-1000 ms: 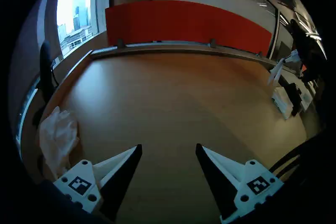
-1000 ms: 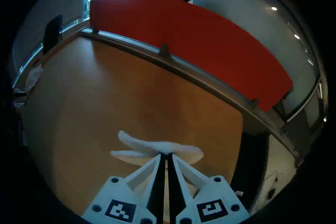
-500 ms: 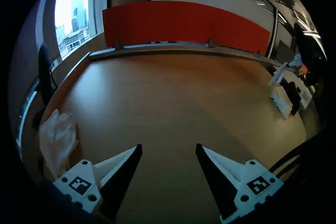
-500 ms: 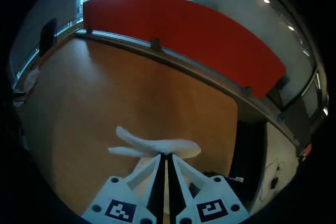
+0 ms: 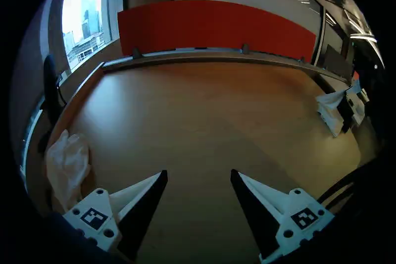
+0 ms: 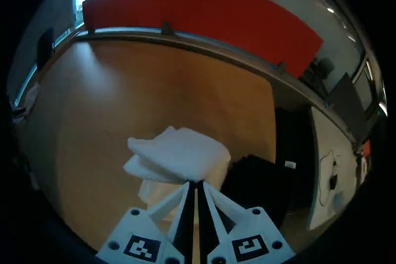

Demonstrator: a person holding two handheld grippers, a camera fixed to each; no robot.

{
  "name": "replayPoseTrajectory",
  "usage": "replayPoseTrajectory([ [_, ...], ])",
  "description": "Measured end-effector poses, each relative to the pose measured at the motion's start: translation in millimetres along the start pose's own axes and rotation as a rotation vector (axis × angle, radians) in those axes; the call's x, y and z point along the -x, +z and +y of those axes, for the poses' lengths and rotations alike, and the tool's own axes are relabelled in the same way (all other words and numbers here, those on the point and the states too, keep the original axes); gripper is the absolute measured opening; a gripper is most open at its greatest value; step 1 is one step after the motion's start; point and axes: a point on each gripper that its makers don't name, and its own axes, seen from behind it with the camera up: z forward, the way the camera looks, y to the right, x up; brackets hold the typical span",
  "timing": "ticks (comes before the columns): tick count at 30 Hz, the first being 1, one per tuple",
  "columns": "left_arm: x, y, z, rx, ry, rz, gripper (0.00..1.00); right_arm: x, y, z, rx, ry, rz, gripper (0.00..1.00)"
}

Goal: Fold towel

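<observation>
Right gripper: fingers pinched together on the white towel, which bunches at 12 o'clock from their tips, over the tabletop. Left gripper: fingers spread wide, holding nothing; the towel lies at its 3 o'clock.

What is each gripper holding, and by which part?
The right gripper is shut on the white towel, pinching its near bunched edge. The left gripper is open, holding nothing.
</observation>
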Motion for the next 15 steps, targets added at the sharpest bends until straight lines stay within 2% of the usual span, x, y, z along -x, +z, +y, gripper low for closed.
replayPoseTrajectory([
  [15, 3.9, -4.4, -2.9, -0.011, 0.006, -0.007, 0.95, 56.4, 14.7, 6.9, 0.025, 0.045, -0.093, 0.03],
])
